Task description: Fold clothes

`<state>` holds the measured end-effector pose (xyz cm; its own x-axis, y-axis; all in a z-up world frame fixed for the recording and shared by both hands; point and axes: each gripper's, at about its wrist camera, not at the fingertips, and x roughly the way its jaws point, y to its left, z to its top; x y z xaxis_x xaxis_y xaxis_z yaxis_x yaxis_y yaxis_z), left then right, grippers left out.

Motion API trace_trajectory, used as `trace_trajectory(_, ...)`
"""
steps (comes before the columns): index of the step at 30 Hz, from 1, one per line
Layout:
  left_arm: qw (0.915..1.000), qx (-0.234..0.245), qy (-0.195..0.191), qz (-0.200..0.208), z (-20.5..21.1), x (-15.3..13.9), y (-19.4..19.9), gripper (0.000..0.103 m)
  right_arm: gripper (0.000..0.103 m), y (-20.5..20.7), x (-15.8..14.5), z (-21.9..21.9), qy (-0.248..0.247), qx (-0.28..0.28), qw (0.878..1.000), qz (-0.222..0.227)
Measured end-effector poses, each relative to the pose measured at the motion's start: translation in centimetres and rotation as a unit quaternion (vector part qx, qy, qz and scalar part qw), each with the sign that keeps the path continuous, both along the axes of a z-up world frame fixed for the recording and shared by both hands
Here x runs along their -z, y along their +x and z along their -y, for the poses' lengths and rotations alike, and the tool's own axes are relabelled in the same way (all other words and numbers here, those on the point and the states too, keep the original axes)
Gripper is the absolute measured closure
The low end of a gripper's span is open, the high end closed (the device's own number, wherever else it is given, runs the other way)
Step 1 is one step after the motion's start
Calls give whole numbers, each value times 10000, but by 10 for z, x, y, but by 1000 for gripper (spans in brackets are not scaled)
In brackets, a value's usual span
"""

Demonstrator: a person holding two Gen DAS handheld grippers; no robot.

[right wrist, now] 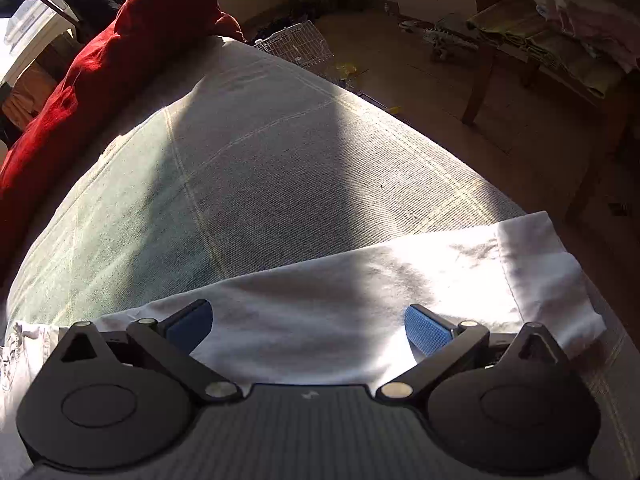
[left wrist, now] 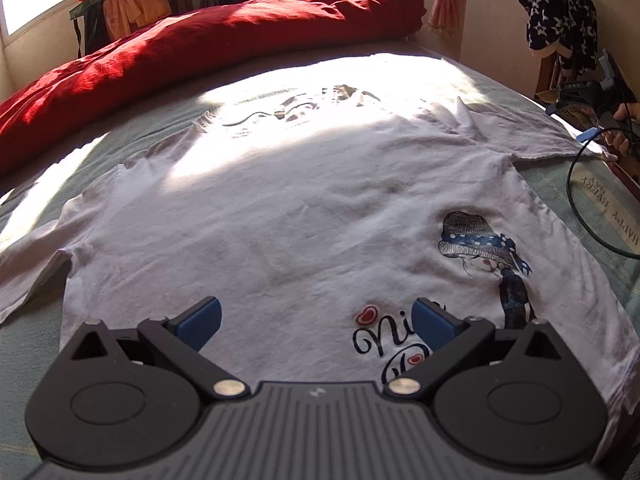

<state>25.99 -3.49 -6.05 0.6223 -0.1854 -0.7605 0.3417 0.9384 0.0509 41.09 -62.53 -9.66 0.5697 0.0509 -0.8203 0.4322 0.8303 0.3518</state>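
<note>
A white T-shirt (left wrist: 280,208) lies spread flat on the bed, with a printed girl in a hat (left wrist: 486,248) and script lettering near its close edge. My left gripper (left wrist: 316,320) is open and empty, hovering just above the shirt's near part. In the right wrist view my right gripper (right wrist: 308,326) is open and empty over a white sleeve or edge of the shirt (right wrist: 400,276) at the bed's side. The right gripper also shows in the left wrist view (left wrist: 600,120) at the far right, beside the shirt's right sleeve.
A rolled red duvet (left wrist: 200,48) lies along the far side of the grey-green bedspread (right wrist: 240,160). A black cable (left wrist: 580,208) loops at the bed's right edge. A wooden chair with folded laundry (right wrist: 560,40) and a wire basket (right wrist: 300,44) stand on the floor.
</note>
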Motion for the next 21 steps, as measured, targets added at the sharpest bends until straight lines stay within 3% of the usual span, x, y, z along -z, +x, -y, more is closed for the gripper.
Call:
trace_trajectory(5,10000,7,-22,13,2,-1,-1,2,0,10,2,22,34,196,9997,138)
trace_trajectory(9,10000,-4,-20,25,1,-1,-2,2,0,-13,-15,36,141,379,9990,185)
trace_trajectory(13,10000,-13,-23,-9,3,1,-1,2,0,-22,-7,43,239,314,9992,-7)
trace_trajectory(16,10000,-6,-17,-31,7,1,-1,2,0,-16,7,47,153,287,9995,26)
trace_trajectory(21,10000,20,-30,28,7,-4,-6,2,0,6,-12,31,-52,326,9994,39)
